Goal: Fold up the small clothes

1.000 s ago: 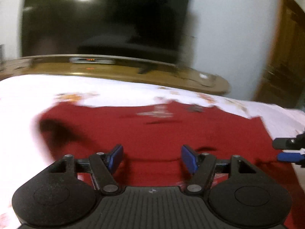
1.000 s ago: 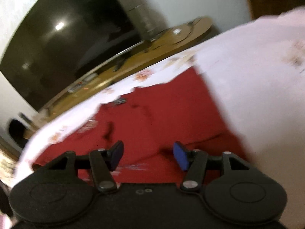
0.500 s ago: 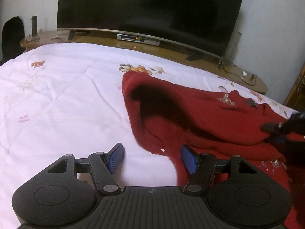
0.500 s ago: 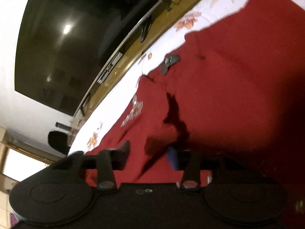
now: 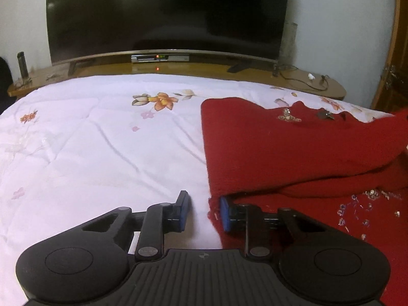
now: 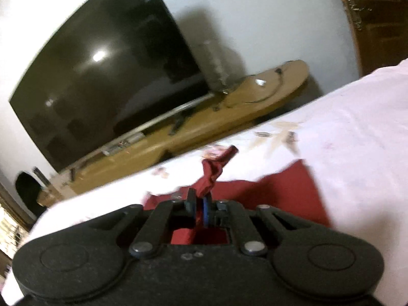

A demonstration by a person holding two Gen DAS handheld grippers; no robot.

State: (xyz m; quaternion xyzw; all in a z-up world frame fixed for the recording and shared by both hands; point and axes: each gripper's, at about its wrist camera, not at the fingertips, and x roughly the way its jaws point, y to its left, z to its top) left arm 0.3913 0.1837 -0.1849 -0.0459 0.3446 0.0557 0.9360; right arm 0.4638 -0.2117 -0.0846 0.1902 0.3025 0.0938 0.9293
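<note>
A red knitted garment (image 5: 280,148) with small sparkly decorations lies on the white floral bedsheet (image 5: 102,140), partly folded over itself. My left gripper (image 5: 204,210) is open at the garment's near left corner, its right finger on the red cloth edge and its left finger over the sheet. My right gripper (image 6: 200,210) is shut on a bunched piece of the red garment (image 6: 214,170) and holds it lifted above the rest of the cloth (image 6: 275,193).
A large dark TV (image 5: 165,12) stands on a low wooden console (image 5: 204,68) beyond the bed's far edge. A wooden door (image 5: 392,63) is at the right. The bedsheet stretches wide to the left of the garment.
My right gripper has closed on the garment and lifted a piece of it. My left gripper has narrowed and settled at the garment's near left corner.
</note>
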